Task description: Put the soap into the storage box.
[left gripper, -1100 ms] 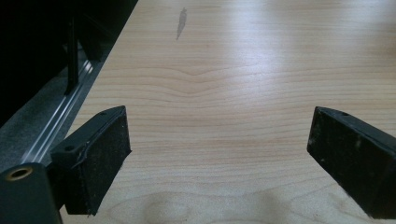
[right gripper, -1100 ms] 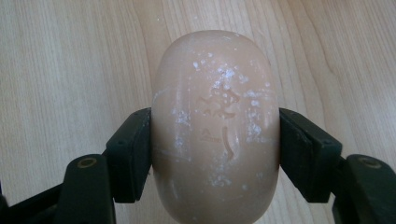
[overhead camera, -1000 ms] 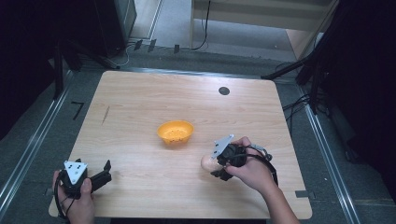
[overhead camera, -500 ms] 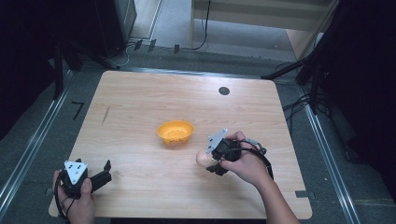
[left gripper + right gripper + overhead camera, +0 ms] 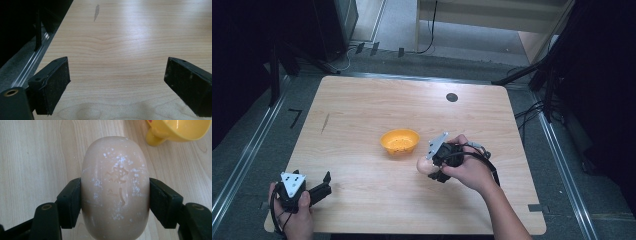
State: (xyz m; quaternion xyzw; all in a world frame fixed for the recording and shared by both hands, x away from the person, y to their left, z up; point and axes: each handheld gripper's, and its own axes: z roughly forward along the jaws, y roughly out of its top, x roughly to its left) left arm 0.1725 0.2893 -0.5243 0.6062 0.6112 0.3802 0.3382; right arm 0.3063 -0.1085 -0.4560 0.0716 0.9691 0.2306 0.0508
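A pale peach egg-shaped object (image 5: 115, 187) with white flecks is clamped between the jaws of my right gripper (image 5: 115, 200). From above, that egg (image 5: 426, 165) is held just over the wooden table (image 5: 362, 115), a little right of and nearer than a small orange bowl (image 5: 400, 141), and the right gripper (image 5: 434, 162) is held by a hand. The bowl's yellow-orange rim (image 5: 177, 130) shows at the top right of the right gripper view. My left gripper (image 5: 324, 184) rests at the table's near left corner, open, with bare wood between its pads (image 5: 53, 85).
A small dark round mark (image 5: 452, 97) lies near the table's far edge. A grey smudge (image 5: 96, 12) marks the wood ahead of the left gripper. Metal rails (image 5: 242, 160) run along both sides of the table, with dark equipment and cables beyond.
My right gripper has carried the egg leftward and slightly away from the person, closer to the orange bowl. The left gripper has stayed put.
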